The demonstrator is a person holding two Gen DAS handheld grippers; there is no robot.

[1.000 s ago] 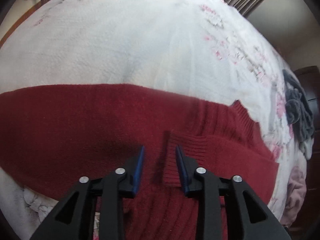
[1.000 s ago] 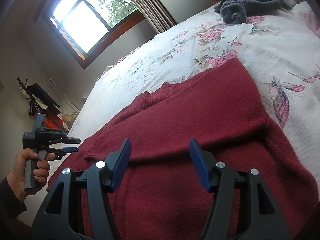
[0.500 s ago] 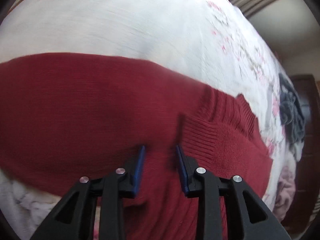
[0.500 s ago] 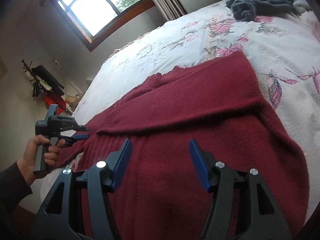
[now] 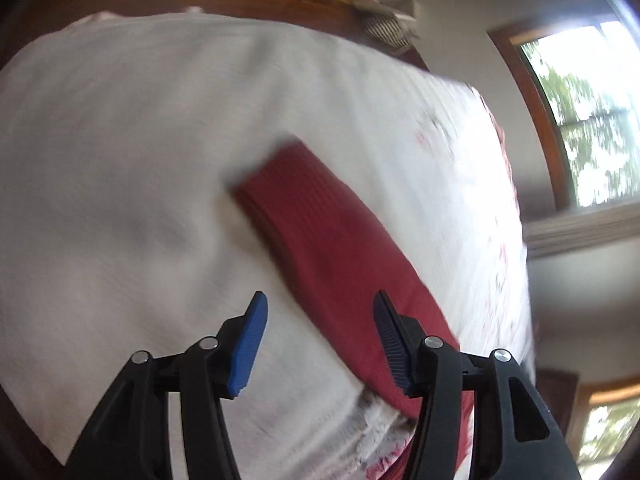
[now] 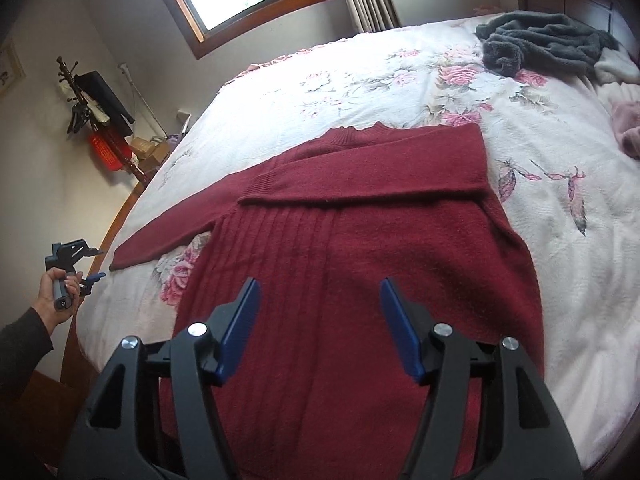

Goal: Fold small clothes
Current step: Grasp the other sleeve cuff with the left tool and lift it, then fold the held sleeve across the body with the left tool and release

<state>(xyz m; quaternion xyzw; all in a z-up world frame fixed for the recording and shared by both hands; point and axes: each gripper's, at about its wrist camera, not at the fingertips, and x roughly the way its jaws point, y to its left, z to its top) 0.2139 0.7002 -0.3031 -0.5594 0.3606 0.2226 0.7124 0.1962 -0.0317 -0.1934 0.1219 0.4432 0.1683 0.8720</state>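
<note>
Claws both stand released: the right gripper (image 6: pixel 320 320) hovers over the body of the red sweater (image 6: pixel 360 280), and the left gripper (image 5: pixel 318 334) holds nothing above the outstretched sleeve (image 5: pixel 320 248). Sweater lies flat on the floral bedspread (image 6: pixel 400 72), one sleeve folded across the chest; a grey garment (image 6: pixel 540 40) sits well apart.

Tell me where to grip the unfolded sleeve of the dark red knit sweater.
Probably take the dark red knit sweater's outstretched sleeve at its cuff end, coming with the left gripper from the bed's edge. The sleeve lies flat, its cuff nearest that open gripper, with floral bedspread bare around it.
</note>
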